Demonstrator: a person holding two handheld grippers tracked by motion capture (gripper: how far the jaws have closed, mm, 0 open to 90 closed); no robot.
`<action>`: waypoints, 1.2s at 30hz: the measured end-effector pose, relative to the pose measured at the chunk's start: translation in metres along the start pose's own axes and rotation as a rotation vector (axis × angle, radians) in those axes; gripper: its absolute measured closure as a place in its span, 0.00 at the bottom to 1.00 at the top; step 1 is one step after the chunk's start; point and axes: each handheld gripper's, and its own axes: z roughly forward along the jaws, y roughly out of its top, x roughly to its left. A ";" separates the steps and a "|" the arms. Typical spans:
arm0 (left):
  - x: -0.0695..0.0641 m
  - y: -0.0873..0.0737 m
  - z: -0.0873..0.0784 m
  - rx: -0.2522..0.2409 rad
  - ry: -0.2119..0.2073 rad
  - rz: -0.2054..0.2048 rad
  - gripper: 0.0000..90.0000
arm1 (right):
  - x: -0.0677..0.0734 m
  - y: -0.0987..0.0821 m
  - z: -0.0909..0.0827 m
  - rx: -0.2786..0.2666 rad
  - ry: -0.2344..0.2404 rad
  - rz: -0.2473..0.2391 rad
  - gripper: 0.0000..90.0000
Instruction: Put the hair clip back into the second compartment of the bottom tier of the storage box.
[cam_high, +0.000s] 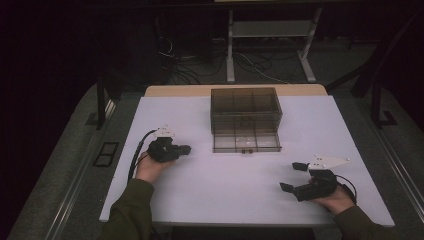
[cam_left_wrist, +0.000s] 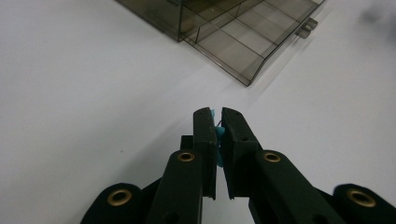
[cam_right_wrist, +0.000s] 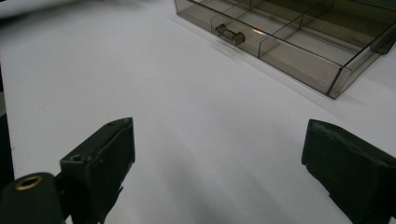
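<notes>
A small, thin turquoise plastic piece (cam_left_wrist: 214, 135) sits pinched upright between two black jaws, mostly hidden. At about one o'clock from it stands a smoky transparent plastic drawer box (cam_high: 245, 112), its divided bottom drawer (cam_high: 246, 142) pulled out.

The person wore olive-green long sleeves (cam_high: 131, 207) that reached the wrists. Each hand carried a black gripper: the left gripper (cam_high: 184, 149) and the right gripper (cam_high: 291, 177) both had a pale grey three-cornered plate (cam_high: 327, 161) on top and a black cable (cam_high: 136, 152) looping back from the body. The jaws were matte black blocks on hinged black arms, pinned with brass-coloured rivets (cam_left_wrist: 186, 157).
</notes>
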 end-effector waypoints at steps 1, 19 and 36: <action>0.000 0.001 0.000 -0.001 -0.003 0.006 0.93 | 0.000 0.000 0.000 -0.001 0.000 0.001 0.10; -0.008 0.017 0.005 -0.053 -0.048 0.019 0.93 | -0.001 0.000 0.000 0.000 0.002 0.011 0.10; -0.015 0.033 0.010 -0.079 -0.070 0.015 0.93 | 0.000 -0.001 -0.001 -0.002 -0.001 0.010 0.10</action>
